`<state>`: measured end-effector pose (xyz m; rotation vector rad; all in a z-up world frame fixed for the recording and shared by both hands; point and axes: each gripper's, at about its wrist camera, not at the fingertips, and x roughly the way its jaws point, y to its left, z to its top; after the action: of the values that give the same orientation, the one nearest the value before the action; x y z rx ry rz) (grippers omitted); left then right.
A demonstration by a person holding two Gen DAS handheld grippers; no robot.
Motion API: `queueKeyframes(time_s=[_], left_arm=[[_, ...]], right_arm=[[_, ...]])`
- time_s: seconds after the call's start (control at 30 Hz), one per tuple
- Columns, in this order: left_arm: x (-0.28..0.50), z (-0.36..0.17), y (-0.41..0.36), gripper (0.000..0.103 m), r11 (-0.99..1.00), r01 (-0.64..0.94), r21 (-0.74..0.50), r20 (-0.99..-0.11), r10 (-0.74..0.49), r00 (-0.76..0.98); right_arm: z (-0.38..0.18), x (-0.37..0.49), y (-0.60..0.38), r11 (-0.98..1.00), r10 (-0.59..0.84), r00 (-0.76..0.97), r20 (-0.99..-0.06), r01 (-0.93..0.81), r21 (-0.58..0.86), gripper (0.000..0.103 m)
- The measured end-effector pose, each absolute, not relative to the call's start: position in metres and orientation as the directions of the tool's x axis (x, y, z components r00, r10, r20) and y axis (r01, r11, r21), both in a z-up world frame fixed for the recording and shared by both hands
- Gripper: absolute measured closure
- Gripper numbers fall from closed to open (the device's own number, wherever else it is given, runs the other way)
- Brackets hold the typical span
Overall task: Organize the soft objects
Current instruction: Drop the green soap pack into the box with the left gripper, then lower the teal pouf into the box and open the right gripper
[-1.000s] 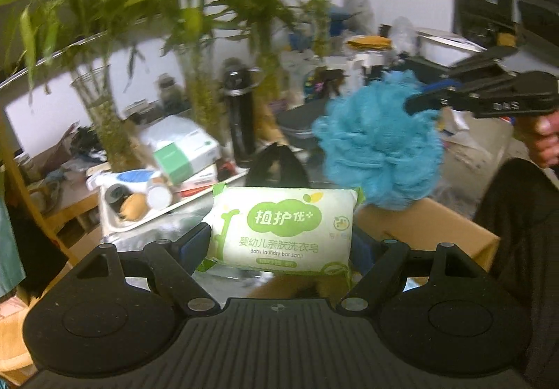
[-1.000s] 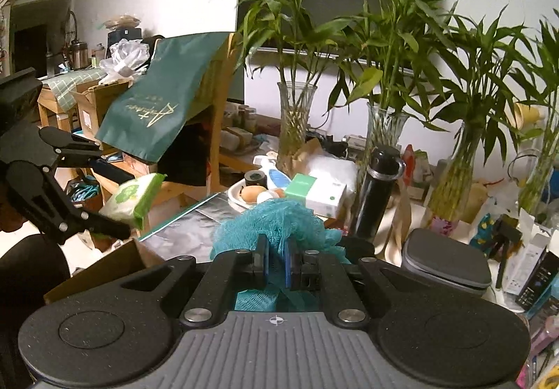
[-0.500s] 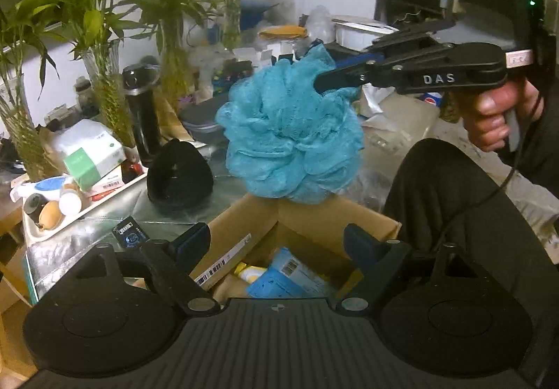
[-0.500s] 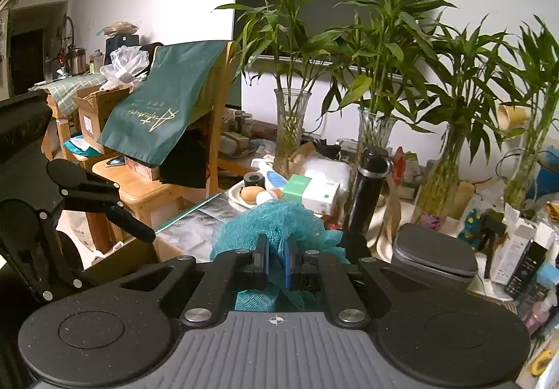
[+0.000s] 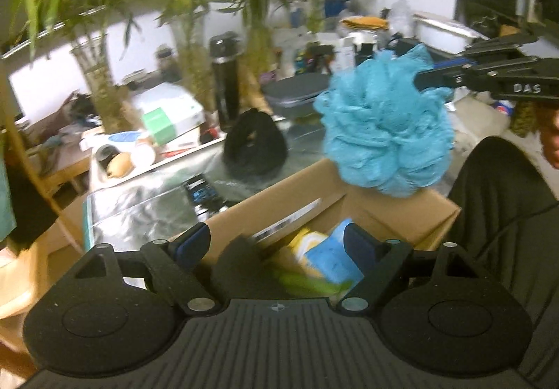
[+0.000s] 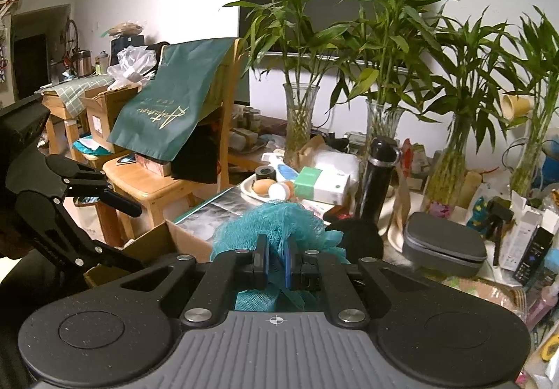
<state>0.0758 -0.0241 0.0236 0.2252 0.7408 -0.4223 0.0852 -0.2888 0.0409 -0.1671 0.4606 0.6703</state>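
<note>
Left gripper (image 5: 277, 246), bottom centre of its view, hung released and empty over the open cardboard box (image 5: 401, 214). Centre-right, the blue bath sponge (image 5: 384, 123) hung above the box's far edge, clenched in the right gripper (image 6: 276, 263). Carry it further over the opening, lower, then release. Box contents were blurred, probably packets.

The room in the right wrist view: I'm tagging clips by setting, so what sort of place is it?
Probably a lived-in home room. Bamboo stalks in glass vases, a wooden chair draped with a green bag, and a cluttered table point to that.
</note>
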Motion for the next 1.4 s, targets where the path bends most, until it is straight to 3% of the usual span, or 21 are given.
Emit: queueKeyframes(time_s=[0.77, 0.87, 0.93, 1.03, 1.23, 1.4], left_arm=[[0.064, 0.02, 0.007, 0.019, 0.952, 0.305, 0.01, -0.711, -0.208, 0.672], [0.065, 0.02, 0.009, 0.019, 0.955, 0.296, 0.008, -0.718, -0.201, 0.666], [0.065, 0.019, 0.01, 0.019, 0.957, 0.289, 0.011, -0.721, -0.192, 0.666], [0.064, 0.018, 0.012, 0.019, 0.96, 0.279, 0.014, -0.729, -0.182, 0.66], [0.066, 0.013, 0.017, 0.019, 0.969, 0.245, 0.005, -0.764, -0.154, 0.626], [0.068, 0.011, 0.019, 0.019, 0.975, 0.222, 0.015, -0.78, -0.128, 0.612]], right_arm=[[0.033, 0.085, -0.243, 0.681, 0.639, 0.572, -0.514, -0.731, 0.034, 0.091], [0.016, 0.09, -0.23, 0.668, 0.604, 0.529, -0.596, -0.744, 0.017, 0.07], [0.006, 0.089, -0.226, 0.669, 0.58, 0.524, -0.624, -0.744, -0.002, 0.035], [-0.002, 0.089, -0.228, 0.672, 0.585, 0.507, -0.633, -0.74, 0.027, 0.012], [-0.01, 0.091, -0.236, 0.695, 0.558, 0.492, -0.668, -0.717, 0.053, 0.0], [-0.018, 0.088, -0.242, 0.709, 0.53, 0.49, -0.692, -0.703, 0.045, 0.0]])
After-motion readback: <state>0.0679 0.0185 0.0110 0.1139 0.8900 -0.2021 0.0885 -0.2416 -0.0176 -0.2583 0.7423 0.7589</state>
